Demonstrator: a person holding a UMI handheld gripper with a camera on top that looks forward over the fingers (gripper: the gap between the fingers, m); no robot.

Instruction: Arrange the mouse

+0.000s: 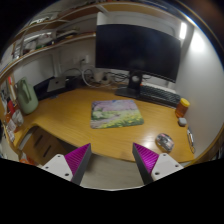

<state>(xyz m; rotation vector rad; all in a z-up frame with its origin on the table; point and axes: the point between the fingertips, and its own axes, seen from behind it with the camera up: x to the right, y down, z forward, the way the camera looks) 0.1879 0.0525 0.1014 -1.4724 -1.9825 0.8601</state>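
Wooden desk top [70, 108], warm brown, fills the middle of the scene, seen from above and a little way back. Closest to the viewer, the gripper [112, 160] hangs over the desk's near edge with its two fingers spread wide apart and nothing between them. One magenta pad [78, 158] shows on the left finger and another on the right. Between the fingers lies a pale strip that seems to be floor in front of the desk.

Just beyond the fingers, bare wood stretches up to a mouse mat [117, 112] printed with a green and pastel picture, lying flat near the desk's centre. No mouse can be picked out with certainty. A small round grey object [165, 143] sits near the desk's right edge, just ahead of the right finger; whether it is the mouse cannot be told.

Behind the mat a dark keyboard [158, 95] lies along the back, below a large black monitor [137, 50]. An orange object [184, 103] stands at the right edge. On the left, a green container [27, 97] stands near the desk's left edge, and shelves [45, 38] run along the wall above it. The widest open wood is left of the mat.
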